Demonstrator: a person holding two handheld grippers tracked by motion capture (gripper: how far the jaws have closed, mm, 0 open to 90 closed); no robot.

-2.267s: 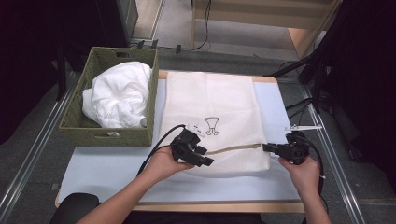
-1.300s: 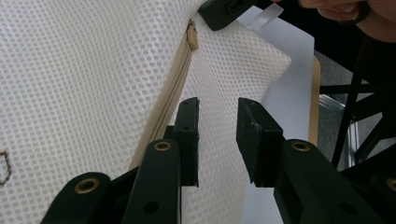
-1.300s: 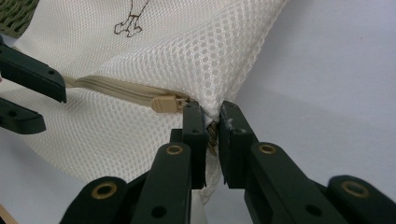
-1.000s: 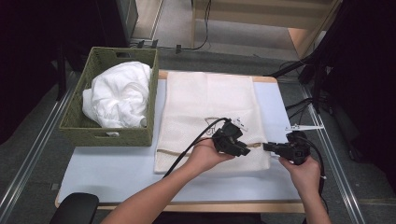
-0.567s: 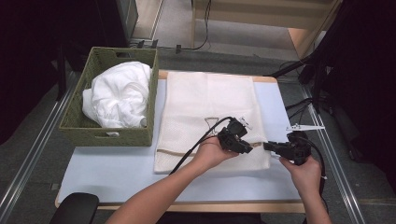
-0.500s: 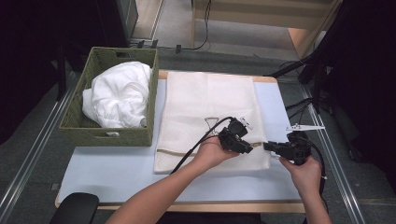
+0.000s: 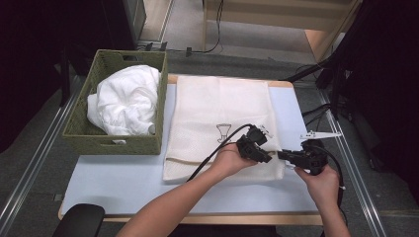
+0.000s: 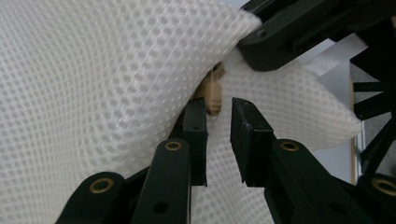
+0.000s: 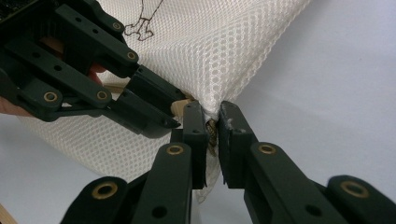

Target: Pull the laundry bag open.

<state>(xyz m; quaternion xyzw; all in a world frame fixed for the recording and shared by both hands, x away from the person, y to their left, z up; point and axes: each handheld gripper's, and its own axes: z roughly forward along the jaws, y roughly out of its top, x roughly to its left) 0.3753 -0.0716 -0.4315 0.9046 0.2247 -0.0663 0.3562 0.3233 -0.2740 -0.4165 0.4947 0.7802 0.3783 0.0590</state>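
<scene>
Carefully, my right claw [image 9: 212, 126] pinching the mesh bag [image 7: 222, 106] corner, I should close my part-open left claw [image 8: 218, 133] squarely on the zipper pull [image 8: 213, 93].

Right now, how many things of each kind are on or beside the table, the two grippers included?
Mesh laundry bag: 1
Woven green basket: 1
White cloth bundle lying in the basket: 1
Hand-held grippers: 2, the left gripper and the right gripper
Table: 1
Total: 6
</scene>
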